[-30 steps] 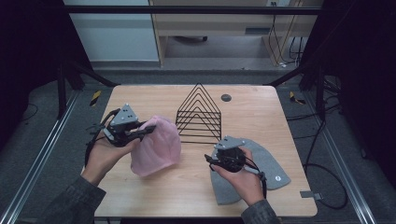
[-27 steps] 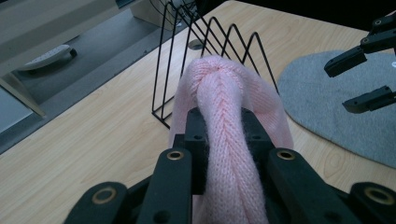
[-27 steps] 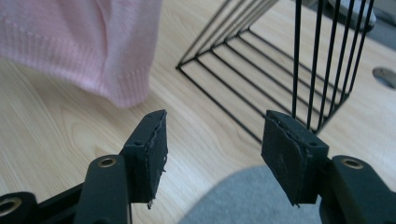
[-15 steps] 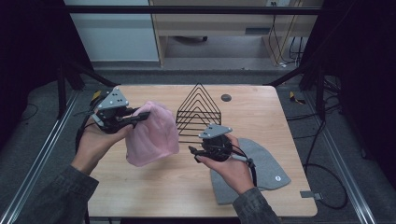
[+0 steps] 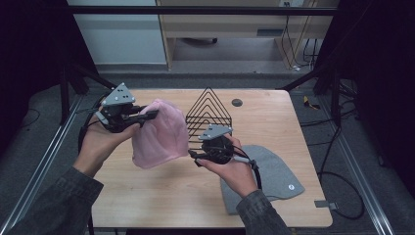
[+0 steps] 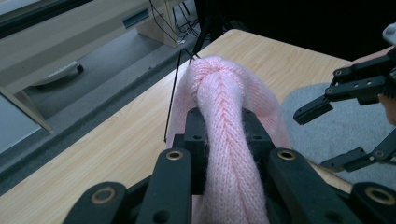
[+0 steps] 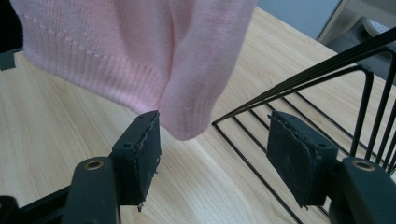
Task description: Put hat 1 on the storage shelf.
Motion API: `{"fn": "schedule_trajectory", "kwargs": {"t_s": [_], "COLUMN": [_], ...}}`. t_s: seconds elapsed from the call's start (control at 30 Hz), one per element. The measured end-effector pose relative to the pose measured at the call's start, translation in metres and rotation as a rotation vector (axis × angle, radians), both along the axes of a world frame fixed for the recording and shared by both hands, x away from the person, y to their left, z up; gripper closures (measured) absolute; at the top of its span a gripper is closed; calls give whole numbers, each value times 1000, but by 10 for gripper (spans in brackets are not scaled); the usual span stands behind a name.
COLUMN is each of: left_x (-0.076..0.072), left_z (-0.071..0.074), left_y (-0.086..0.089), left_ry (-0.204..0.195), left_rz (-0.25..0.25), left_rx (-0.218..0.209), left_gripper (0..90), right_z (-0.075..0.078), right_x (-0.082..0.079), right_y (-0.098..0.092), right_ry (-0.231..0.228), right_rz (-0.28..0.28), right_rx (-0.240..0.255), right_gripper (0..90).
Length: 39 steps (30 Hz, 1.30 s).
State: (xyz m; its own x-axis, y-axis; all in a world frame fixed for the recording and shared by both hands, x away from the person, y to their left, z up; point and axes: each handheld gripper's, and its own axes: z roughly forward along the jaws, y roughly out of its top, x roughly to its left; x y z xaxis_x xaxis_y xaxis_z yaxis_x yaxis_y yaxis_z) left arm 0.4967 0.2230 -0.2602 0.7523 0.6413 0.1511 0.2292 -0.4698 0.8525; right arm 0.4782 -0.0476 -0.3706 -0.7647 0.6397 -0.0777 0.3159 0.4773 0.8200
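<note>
Lifted higher than a second ago: pink knit hat (image 5: 159, 134), clamped in left gripper (image 5: 147, 115); right gripper (image 7: 212, 154), just widened, empty beneath hem.

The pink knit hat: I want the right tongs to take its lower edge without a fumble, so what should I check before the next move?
1. Left tongs clamped on the pink knit hat: ok.
2. Hat lifted off the table, hanging free: ok.
3. Right tongs open: ok.
4. Hem between the right jaws: not ok, the hanging corner sits just beyond them, nearer the left pad.
5. Wire rack clear of the right tongs: cannot tell, it is very close.
6. Grey hat out of the way: ok.
</note>
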Motion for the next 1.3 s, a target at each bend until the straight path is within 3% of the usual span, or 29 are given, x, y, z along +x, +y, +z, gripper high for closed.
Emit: {"fn": "schedule_trajectory", "kwargs": {"t_s": [0.2,0.33,0.47,0.5,0.53,0.67,0.7,0.73,0.8,0.83,0.87,0.9,1.1,1.3], "left_x": [1,1,1,1,1,4,4,5,9,14,14,18,49,66], "left_z": [6,9,11,12,12,16,16,17,20,24,24,27,43,50], "left_y": [-3,-4,-5,-4,-4,2,2,3,8,13,13,14,18,7], "left_ry": [-8,-10,-8,-5,-4,-6,-6,-7,-5,-8,-8,-10,-11,-28], "left_rz": [-9,-15,-22,-26,-24,-22,-22,-15,-11,-7,-7,-4,3,14], "left_rx": [-12,-25,-32,-31,-41,-37,-37,-55,-72,-81,-81,-98,-166,-170], "left_gripper": [760,760,760,759,759,757,757,756,756,755,754,753,752,750], "right_z": [5,7,5,4,2,6,6,12,16,26,26,38,67,80], "right_x": [2,8,12,15,18,24,24,28,30,34,34,40,59,76], "right_y": [5,8,17,20,24,28,28,26,25,22,22,19,7,0], "right_ry": [6,20,39,46,48,57,57,65,65,65,65,60,32,21], "right_rz": [13,22,39,41,46,78,78,91,98,105,105,109,91,62], "right_rx": [-1,36,36,24,14,14,14,40,42,46,46,37,25,11], "right_gripper": [351,348,369,387,485,701,701,789,807,825,825,831,837,837]}}
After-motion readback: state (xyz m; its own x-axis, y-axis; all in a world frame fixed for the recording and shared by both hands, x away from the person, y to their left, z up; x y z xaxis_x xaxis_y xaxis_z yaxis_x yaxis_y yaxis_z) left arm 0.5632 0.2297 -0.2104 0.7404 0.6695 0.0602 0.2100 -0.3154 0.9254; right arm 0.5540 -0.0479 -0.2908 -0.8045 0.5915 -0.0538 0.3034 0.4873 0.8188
